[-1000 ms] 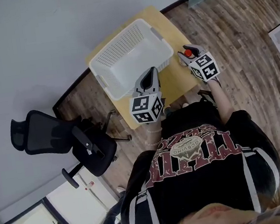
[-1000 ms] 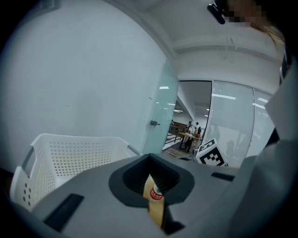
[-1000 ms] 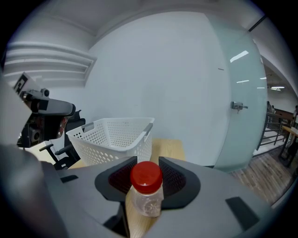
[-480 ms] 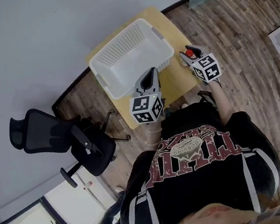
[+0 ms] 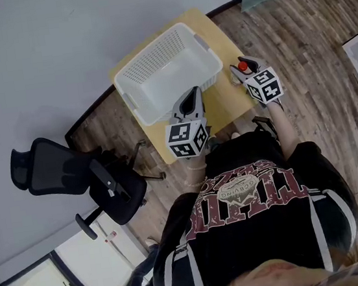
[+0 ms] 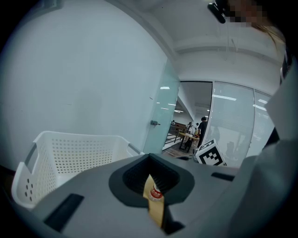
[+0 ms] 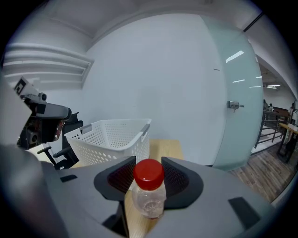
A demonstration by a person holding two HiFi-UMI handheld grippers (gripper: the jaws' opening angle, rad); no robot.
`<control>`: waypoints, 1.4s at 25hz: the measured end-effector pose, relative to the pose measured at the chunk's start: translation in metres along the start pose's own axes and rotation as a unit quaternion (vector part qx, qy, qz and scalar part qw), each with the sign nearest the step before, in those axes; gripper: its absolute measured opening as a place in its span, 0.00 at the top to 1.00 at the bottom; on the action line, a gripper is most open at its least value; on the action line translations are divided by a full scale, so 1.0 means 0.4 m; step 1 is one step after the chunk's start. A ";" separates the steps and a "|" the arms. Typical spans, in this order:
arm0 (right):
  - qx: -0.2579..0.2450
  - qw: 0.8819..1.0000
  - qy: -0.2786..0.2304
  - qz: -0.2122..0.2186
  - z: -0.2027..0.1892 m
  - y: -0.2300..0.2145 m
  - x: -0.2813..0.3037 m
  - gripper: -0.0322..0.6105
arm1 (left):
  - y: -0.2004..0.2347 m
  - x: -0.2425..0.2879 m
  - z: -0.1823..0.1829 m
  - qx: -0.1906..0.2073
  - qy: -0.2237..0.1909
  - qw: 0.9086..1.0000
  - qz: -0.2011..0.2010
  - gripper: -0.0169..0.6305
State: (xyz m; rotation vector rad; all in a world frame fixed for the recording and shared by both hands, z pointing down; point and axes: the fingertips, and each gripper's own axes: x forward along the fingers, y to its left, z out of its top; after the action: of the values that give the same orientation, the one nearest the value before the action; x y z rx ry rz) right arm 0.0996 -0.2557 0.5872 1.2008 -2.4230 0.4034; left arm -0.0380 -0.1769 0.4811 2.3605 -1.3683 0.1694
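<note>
So the little clear bottle (image 7: 149,195) with the red cap (image 7: 149,174) is clamped in the right gripper (image 5: 245,69), held upright over the right edge of the tabletop (image 5: 225,103), a bit off from the near right corner of the white basket (image 5: 148,54). The left gripper (image 5: 192,95) is over the near edge of the tabletop with its tips right by the basket's near wall. Its jaws are pinched almost together on a tiny thing with a red label (image 6: 155,194), and honestly it's too small to tell what it is. The basket sits on the far left part of the tabletop, up against the wall side. As far as progress goes, both things are up in the jaws and neither is in the basket or down on the wood. A black office chair (image 5: 72,179) is parked on the floor off the left edge.
</note>
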 end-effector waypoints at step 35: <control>-0.049 0.995 -0.092 -0.007 0.237 0.065 -0.074 0.68 | 0.049 -0.053 0.017 0.001 -0.017 0.999 0.030 0.90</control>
State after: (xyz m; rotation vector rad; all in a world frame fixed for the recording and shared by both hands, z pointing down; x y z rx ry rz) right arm 0.0736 -0.2604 0.4879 1.2616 -2.5532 0.1740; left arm -0.0662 -0.1711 0.4739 2.3347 -1.4557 0.1490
